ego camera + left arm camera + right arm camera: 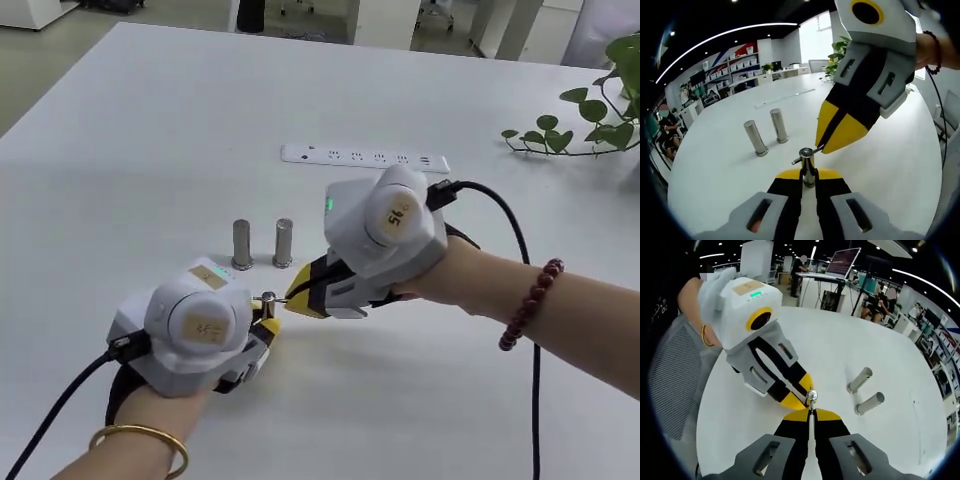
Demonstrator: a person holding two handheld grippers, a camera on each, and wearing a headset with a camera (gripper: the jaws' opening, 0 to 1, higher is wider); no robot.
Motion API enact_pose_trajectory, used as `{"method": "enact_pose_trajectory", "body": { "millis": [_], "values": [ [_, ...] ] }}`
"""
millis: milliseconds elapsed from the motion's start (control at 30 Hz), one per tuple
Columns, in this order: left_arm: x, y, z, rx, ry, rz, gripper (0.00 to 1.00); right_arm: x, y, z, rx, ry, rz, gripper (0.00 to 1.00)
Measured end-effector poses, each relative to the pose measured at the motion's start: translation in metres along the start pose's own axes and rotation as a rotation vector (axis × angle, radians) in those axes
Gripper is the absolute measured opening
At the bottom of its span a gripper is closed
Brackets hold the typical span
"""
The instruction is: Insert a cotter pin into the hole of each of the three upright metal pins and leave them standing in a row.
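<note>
While left gripper clamps one pin, right gripper pinches one cotter pin (two pins stand free).

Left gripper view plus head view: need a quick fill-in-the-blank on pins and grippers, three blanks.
The left gripper is shut on one metal pin; ____ other pins stand free behind it.
The cotter pin at that pin's top is pinched by the right gripper, whose fingertips are black and ____.
Beyond the pins a white ____ strip lies on the table.
Missing: two; yellow; power.
</note>
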State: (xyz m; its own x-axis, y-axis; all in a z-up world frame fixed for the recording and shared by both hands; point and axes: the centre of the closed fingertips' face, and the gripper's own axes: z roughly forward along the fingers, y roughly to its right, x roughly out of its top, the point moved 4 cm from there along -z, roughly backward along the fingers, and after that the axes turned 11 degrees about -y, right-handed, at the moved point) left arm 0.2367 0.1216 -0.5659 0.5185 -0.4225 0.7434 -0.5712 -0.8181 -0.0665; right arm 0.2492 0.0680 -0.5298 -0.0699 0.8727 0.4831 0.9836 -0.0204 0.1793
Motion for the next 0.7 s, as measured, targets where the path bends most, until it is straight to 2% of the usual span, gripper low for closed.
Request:
{"method": "enact_pose_trajectory", "body": {
  "millis": [233, 467, 700],
  "values": [
    [0.0004, 0.0005, 0.0005, 0.009, 0.001, -0.008, 0.06, 0.0046, -0.0009, 0.0026, -0.022, -0.008, -0.037, 0.0],
    [0.0004, -0.0001, 0.0008, 0.012, 0.004, -0.015, 0.06, 0.0053, -0.0005, -0.0001, -0.03, 0.004, -0.011, 0.02],
    [0.0002, 0.0, 0.0007, 0.013, 0.005, -0.019, 0.06, 0.0039, 0.0011, -0.005, -0.04, 0.005, -0.01, 0.0]
  ]
}}
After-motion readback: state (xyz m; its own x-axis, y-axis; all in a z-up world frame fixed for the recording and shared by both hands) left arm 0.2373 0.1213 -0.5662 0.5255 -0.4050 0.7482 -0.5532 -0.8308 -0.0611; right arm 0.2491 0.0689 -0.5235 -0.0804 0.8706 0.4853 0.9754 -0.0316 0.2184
